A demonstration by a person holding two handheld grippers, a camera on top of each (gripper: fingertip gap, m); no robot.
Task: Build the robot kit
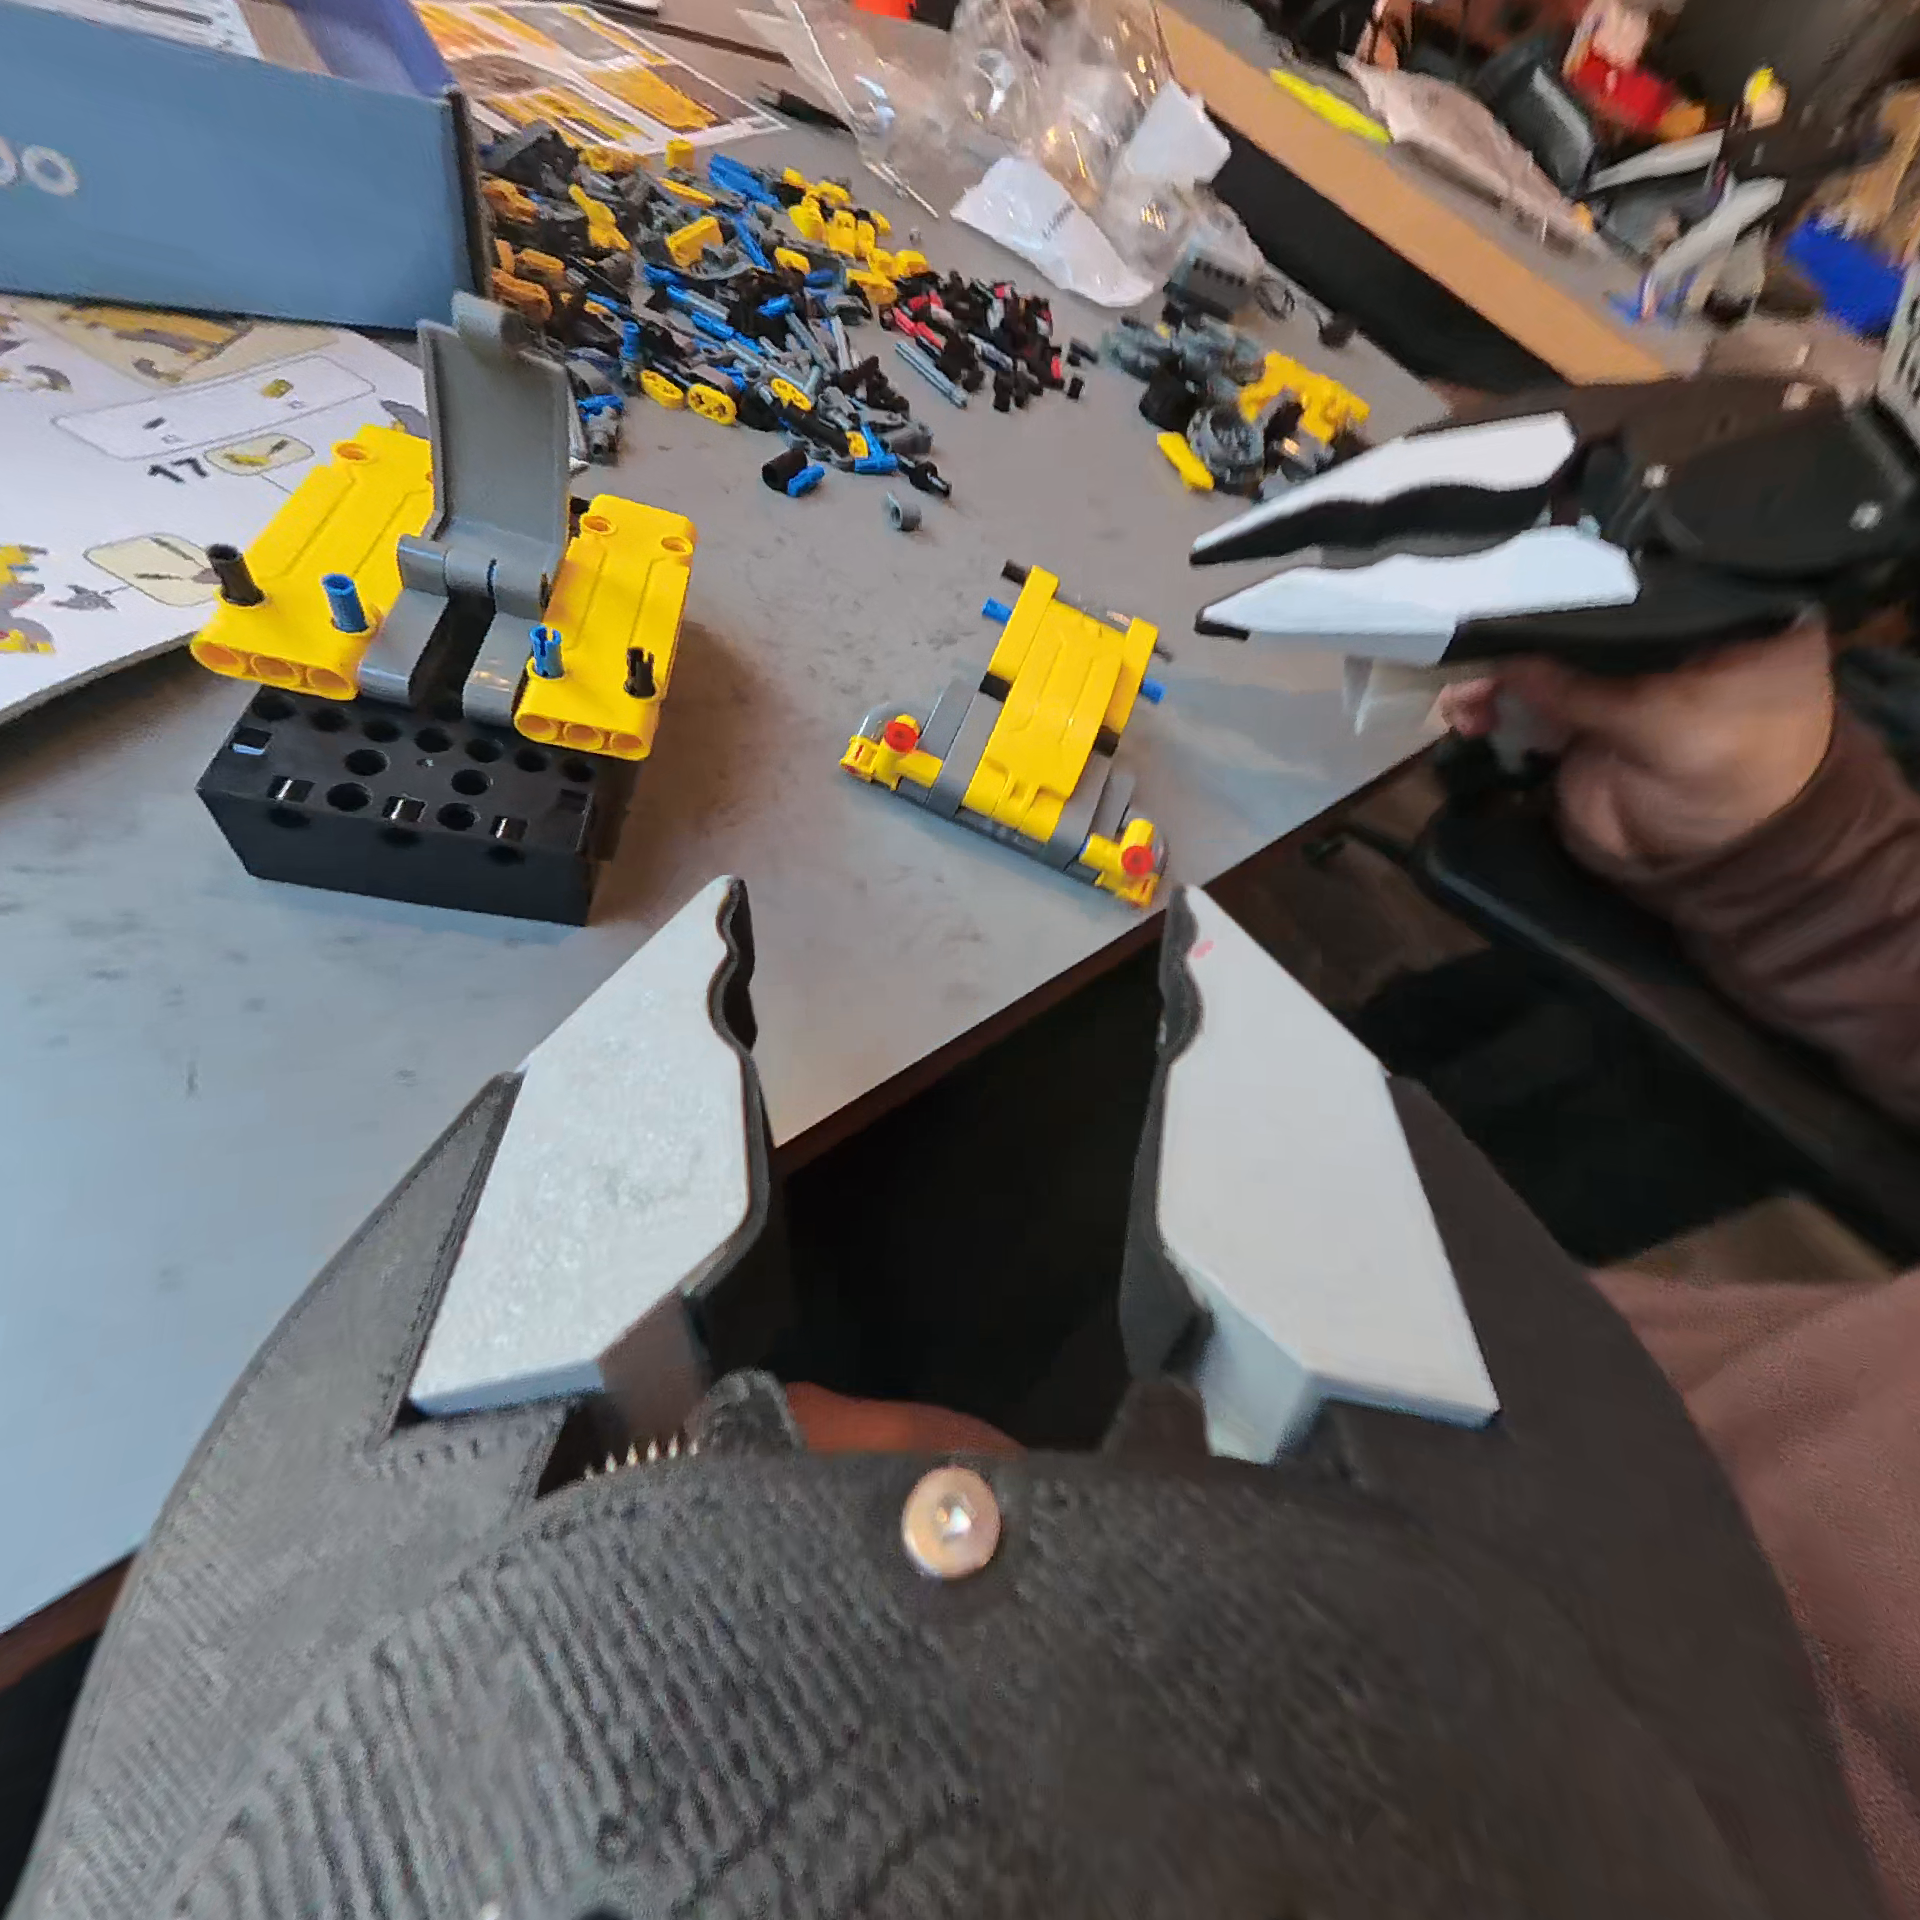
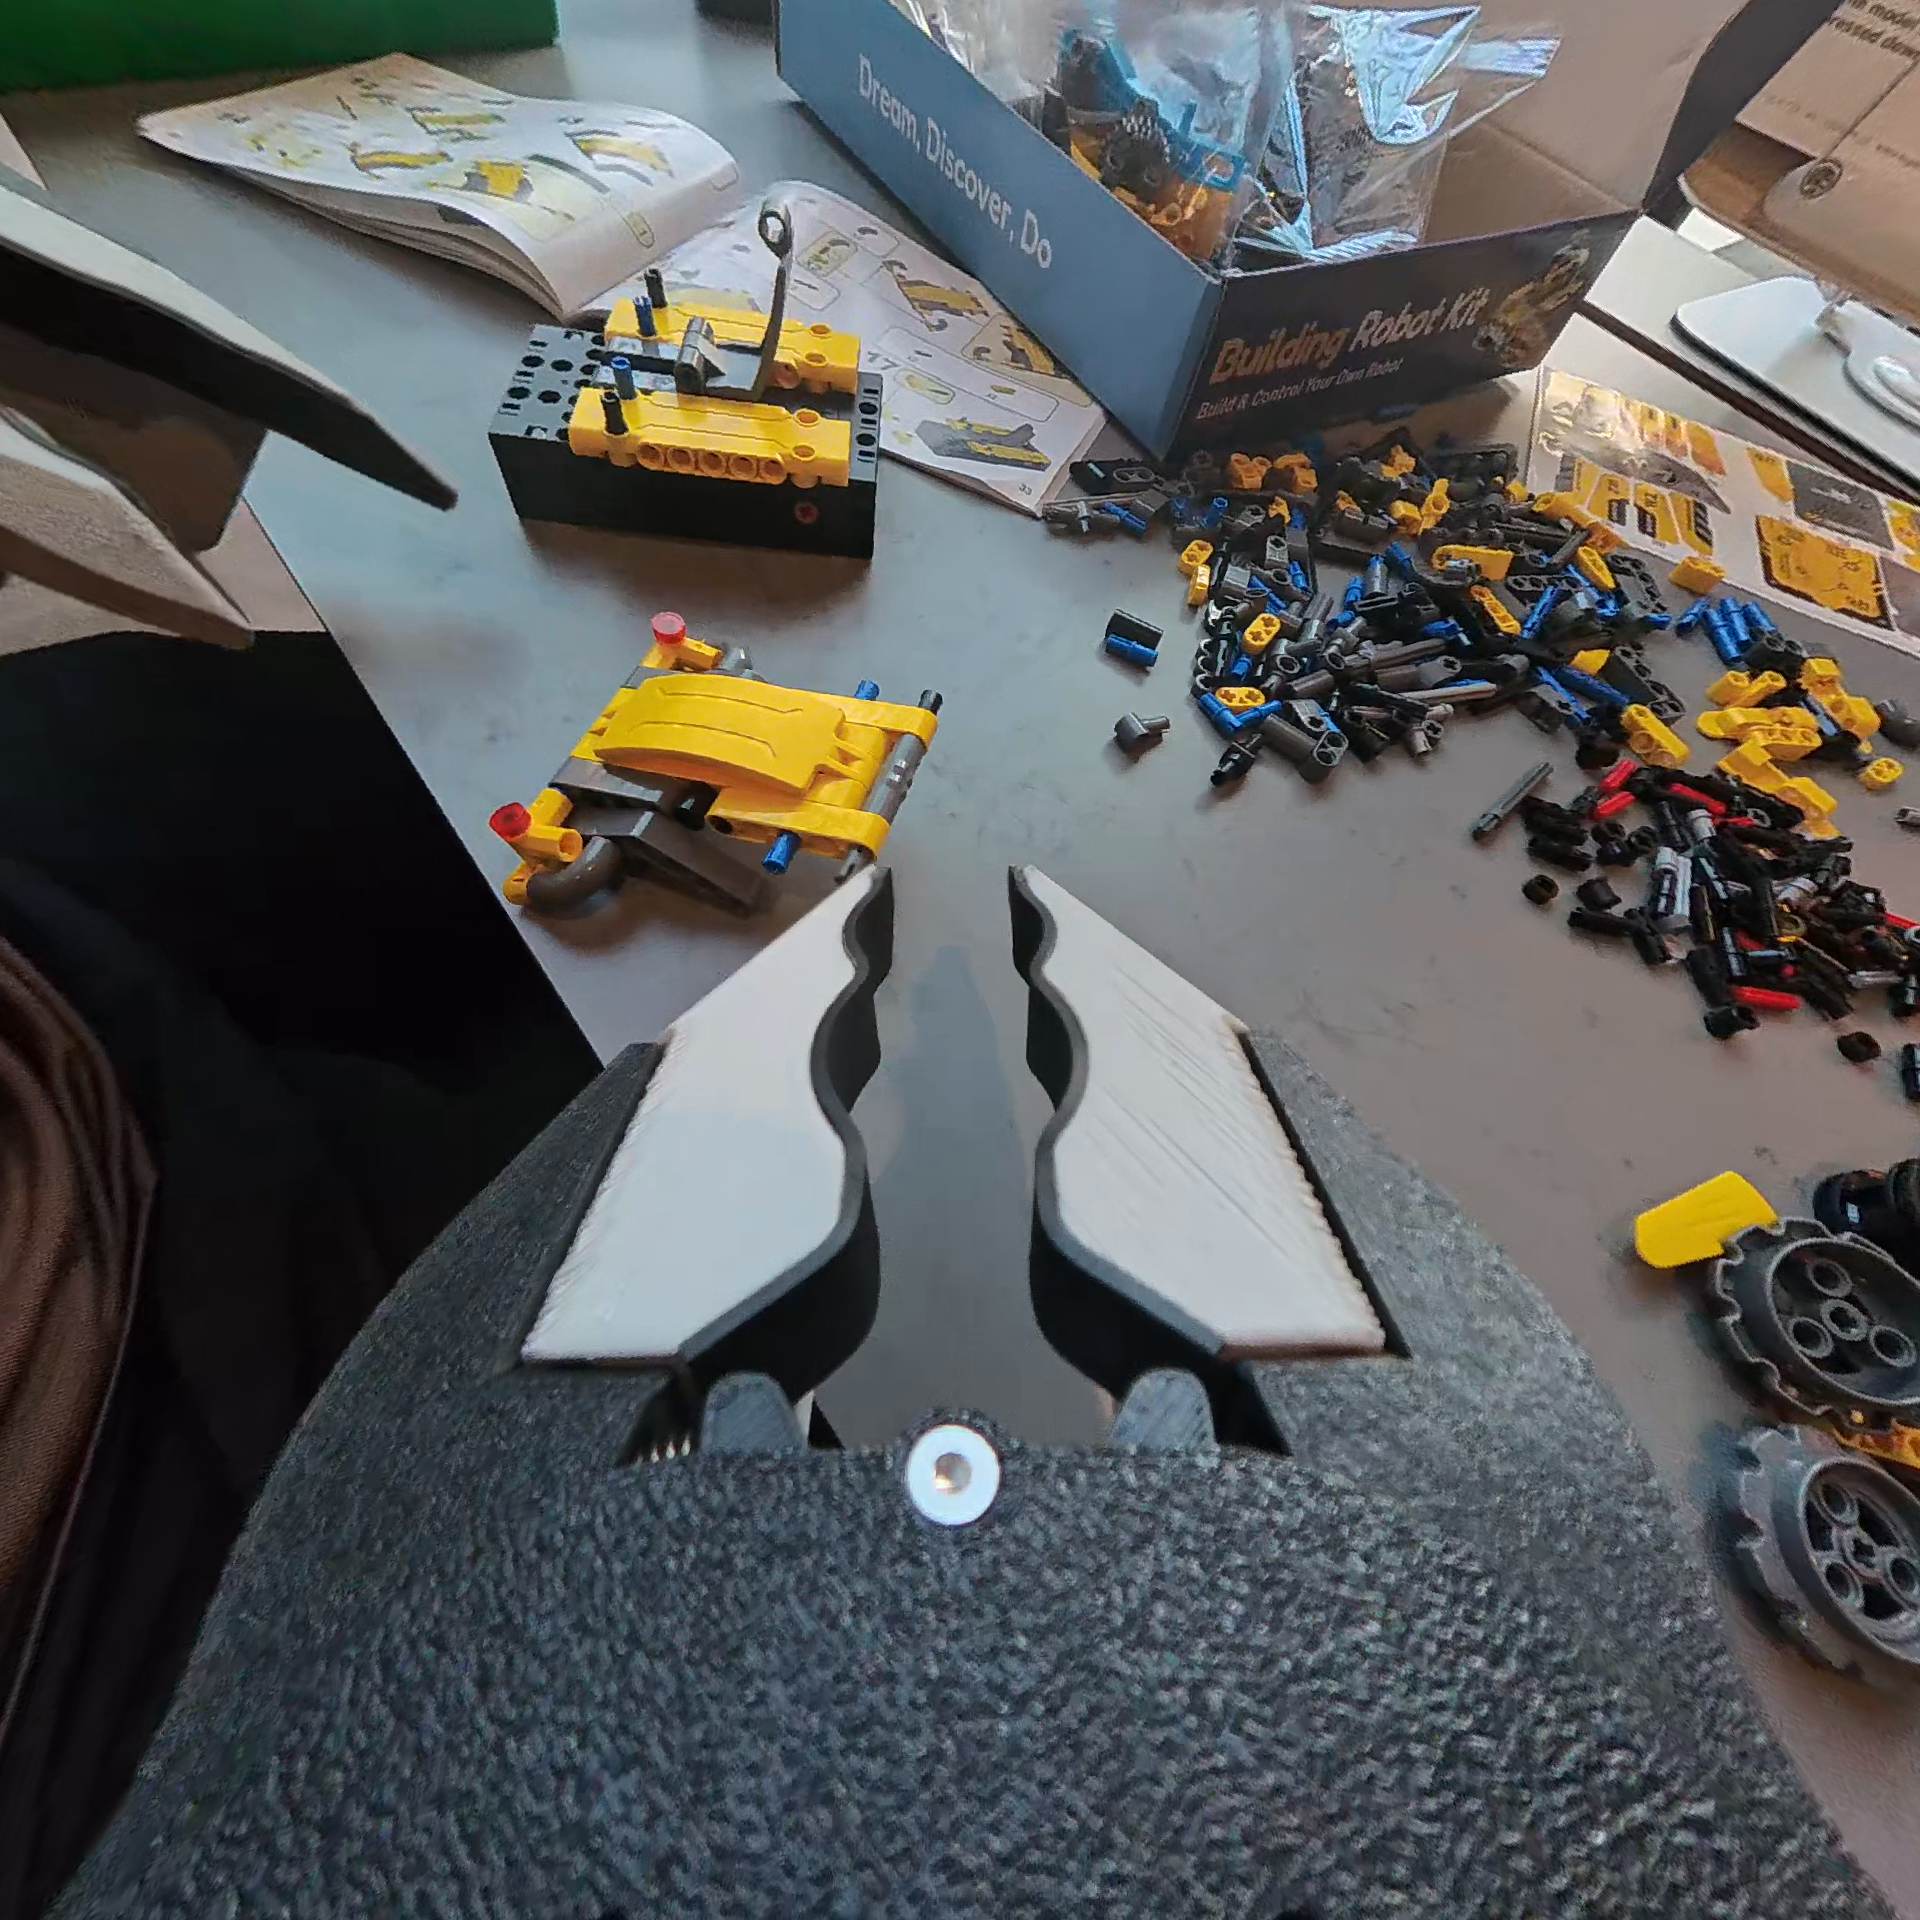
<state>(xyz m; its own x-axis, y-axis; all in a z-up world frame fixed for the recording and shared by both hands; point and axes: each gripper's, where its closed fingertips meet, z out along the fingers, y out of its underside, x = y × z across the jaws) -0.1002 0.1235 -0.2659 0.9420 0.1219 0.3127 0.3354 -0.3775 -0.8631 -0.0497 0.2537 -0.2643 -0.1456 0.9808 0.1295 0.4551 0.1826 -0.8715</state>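
My left gripper is open and empty, hovering above the table's front edge. Just beyond it lies a small yellow and grey assembly with red studs. A black block topped with yellow panels and an upright grey piece stands to the left. My right gripper is open with a narrow gap, empty, just right of the same yellow assembly. The black block with yellow panels is farther off. The right gripper also shows in the left wrist view, the left gripper's fingers in the right wrist view.
A pile of loose yellow, blue, black and red pieces covers the grey table. A blue box with plastic bags, open instruction booklets, and grey gear wheels lie around. A person's brown sleeve is at the right. From my left tips it is roughly 5 cm to the black block; from my right, 20 cm. It turns up in the right wrist view as well.
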